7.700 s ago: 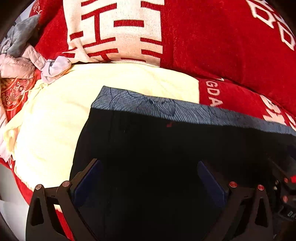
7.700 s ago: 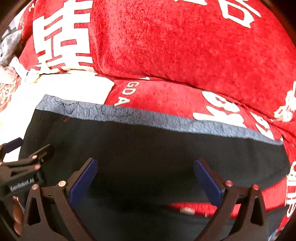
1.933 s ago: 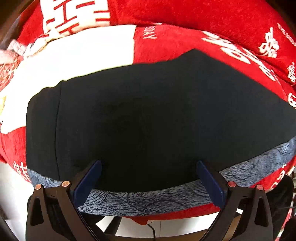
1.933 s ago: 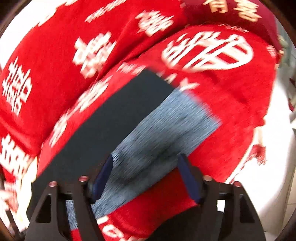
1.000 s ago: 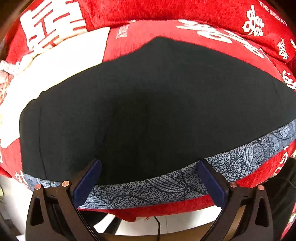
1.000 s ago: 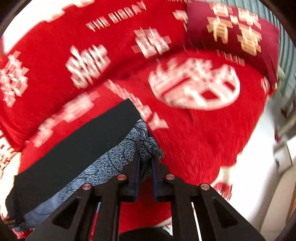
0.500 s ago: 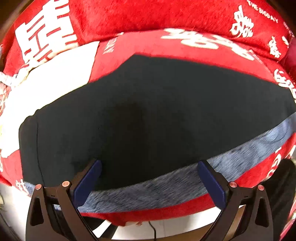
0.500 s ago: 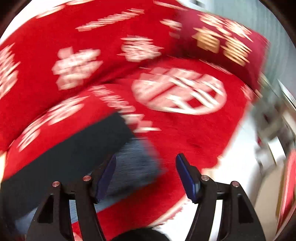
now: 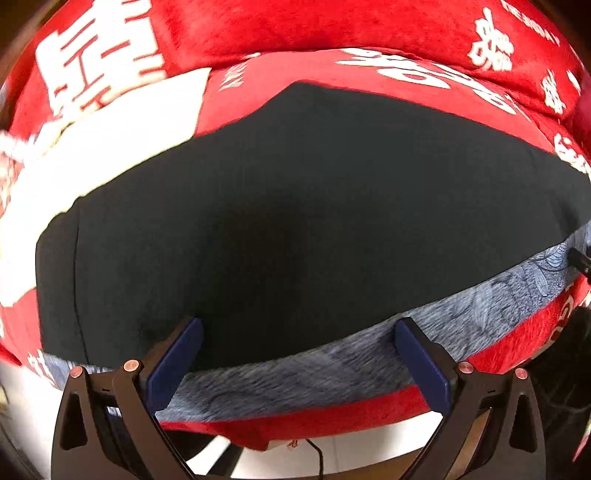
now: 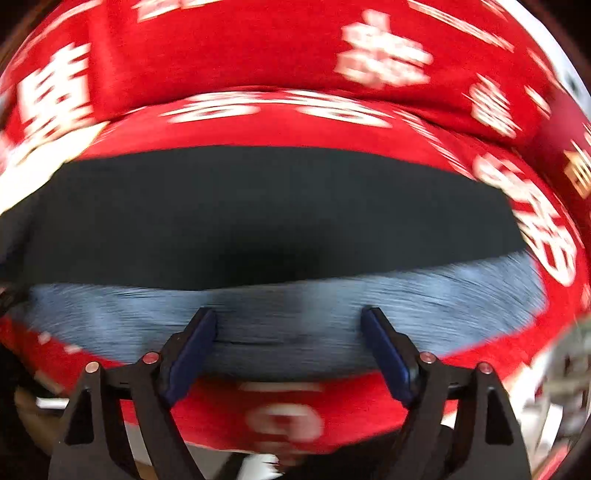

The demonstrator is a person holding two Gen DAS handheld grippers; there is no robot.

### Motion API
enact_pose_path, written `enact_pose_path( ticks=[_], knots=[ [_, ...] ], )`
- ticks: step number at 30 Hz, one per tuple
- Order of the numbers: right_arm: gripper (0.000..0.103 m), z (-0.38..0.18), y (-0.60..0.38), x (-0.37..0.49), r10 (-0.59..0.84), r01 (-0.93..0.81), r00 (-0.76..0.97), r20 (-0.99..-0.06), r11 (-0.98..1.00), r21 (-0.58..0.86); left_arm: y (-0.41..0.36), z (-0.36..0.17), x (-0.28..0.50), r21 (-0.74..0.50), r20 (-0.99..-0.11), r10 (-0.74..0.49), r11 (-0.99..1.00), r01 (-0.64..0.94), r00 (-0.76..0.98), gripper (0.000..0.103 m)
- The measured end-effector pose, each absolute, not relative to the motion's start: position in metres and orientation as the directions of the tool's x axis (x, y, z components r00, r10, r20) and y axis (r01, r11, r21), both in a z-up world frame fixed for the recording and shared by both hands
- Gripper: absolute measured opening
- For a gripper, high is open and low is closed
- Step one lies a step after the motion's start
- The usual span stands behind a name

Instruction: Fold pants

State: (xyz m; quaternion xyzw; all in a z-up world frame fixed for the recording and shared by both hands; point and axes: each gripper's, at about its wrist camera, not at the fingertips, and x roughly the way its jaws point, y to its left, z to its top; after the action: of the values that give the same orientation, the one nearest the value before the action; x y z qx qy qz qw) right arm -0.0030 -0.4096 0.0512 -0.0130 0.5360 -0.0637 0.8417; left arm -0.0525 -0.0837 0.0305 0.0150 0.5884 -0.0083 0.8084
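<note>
Black pants [image 9: 295, 229] lie flat on a red sofa seat, their blue-grey patterned waistband [image 9: 332, 362] along the near edge. My left gripper [image 9: 299, 328] hangs open above the waistband's near stretch, with no cloth pinched. In the blurred right wrist view the same pants [image 10: 266, 214] and waistband [image 10: 288, 317] fill the middle. My right gripper [image 10: 288, 317] hovers over the waistband with its jaws opening wide and nothing pressed between the pads.
Red sofa cushions with white characters [image 9: 332, 29] rise behind the pants. A white cloth [image 9: 110, 147] lies on the seat to the left. The sofa's front edge and pale floor [image 9: 369, 450] run just below the waistband.
My right gripper, shut on the waistband's right end a second ago, let it go, opened wide and swung left along the waistband. The left gripper stayed open over the pants.
</note>
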Motion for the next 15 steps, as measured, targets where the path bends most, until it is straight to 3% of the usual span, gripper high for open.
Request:
enact_pose_path(
  ticks=[1, 4, 7, 11, 15],
  knots=[
    [0.095, 0.05, -0.421, -0.005, -0.125, 0.128, 0.402, -0.907, 0.989, -0.08, -0.082, 0.033, -0.057, 0.024, -0.95, 0.015, 0.999, 0.023, 0.311, 0.103],
    [0.095, 0.064, -0.439, -0.009, -0.153, 0.193, 0.391, -0.908, 0.978, -0.082, -0.085, 0.041, -0.06, 0.03, -0.948, 0.031, 1.0, -0.007, 0.318, 0.103],
    [0.095, 0.078, -0.398, -0.014, -0.074, 0.083, 0.464, -0.883, 0.996, -0.039, -0.104, 0.045, -0.057, -0.026, -0.944, -0.034, 0.999, 0.028, 0.328, 0.103],
    [0.095, 0.07, -0.3, -0.021, 0.116, -0.179, 0.463, -0.879, 0.983, 0.035, -0.141, 0.04, -0.048, 0.045, -0.942, 0.007, 0.994, 0.105, 0.336, 0.103],
    [0.095, 0.046, -0.264, -0.017, 0.064, -0.237, 0.44, -0.896, 0.97, -0.047, -0.13, 0.03, -0.049, 0.1, -0.949, 0.069, 0.991, 0.085, 0.307, 0.103]
  ],
)
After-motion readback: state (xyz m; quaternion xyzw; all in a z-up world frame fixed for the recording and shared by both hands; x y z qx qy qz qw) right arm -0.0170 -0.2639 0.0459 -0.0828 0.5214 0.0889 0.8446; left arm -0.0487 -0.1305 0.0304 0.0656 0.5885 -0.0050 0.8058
